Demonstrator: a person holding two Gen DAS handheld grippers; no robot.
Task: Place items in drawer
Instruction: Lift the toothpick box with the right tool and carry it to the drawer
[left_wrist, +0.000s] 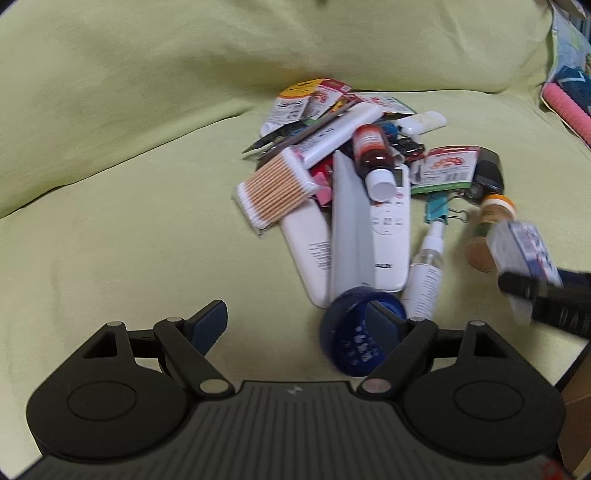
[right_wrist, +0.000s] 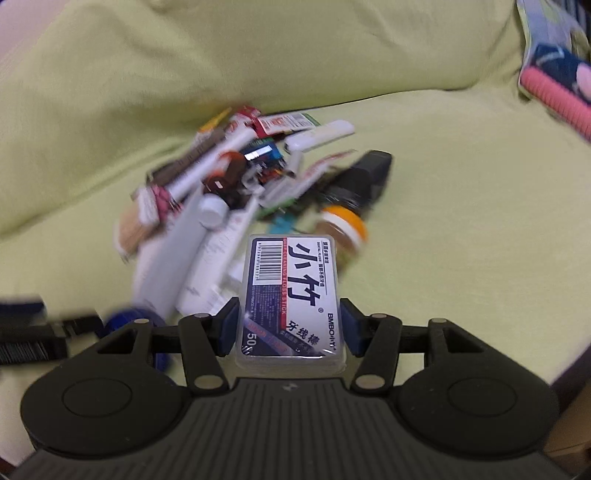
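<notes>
1. I'm working over a yellow-green cushioned surface (left_wrist: 110, 229), a couch seat with its back cushion (left_wrist: 184, 55) rising behind; a pink ridged roll (right_wrist: 554, 99) and patterned fabric sit at the far right edge.
2. My right gripper (right_wrist: 290, 326) is clenched on a clear floss-stick box (right_wrist: 291, 291) with a navy label, pads pressing both long sides, the box held above the cushion just in front of the pile.
3. My left gripper (left_wrist: 295, 321) stands spread wide with nothing between its fingers; a dark blue round cup (left_wrist: 360, 334) lies on its side at the right finger.
4. The pile (left_wrist: 354, 177) rests mid-seat: a bundle of cotton swabs (left_wrist: 275, 190) leaning on a white tube (left_wrist: 308, 247), and a white remote (left_wrist: 389, 236) with a brown bottle (left_wrist: 373, 158) lying across its top.
5. Beside them lie a clear spray bottle (left_wrist: 424, 269), an orange-capped jar (left_wrist: 491, 229) and a black box (right_wrist: 369, 173).
6. No drawer shows in either view.
</notes>
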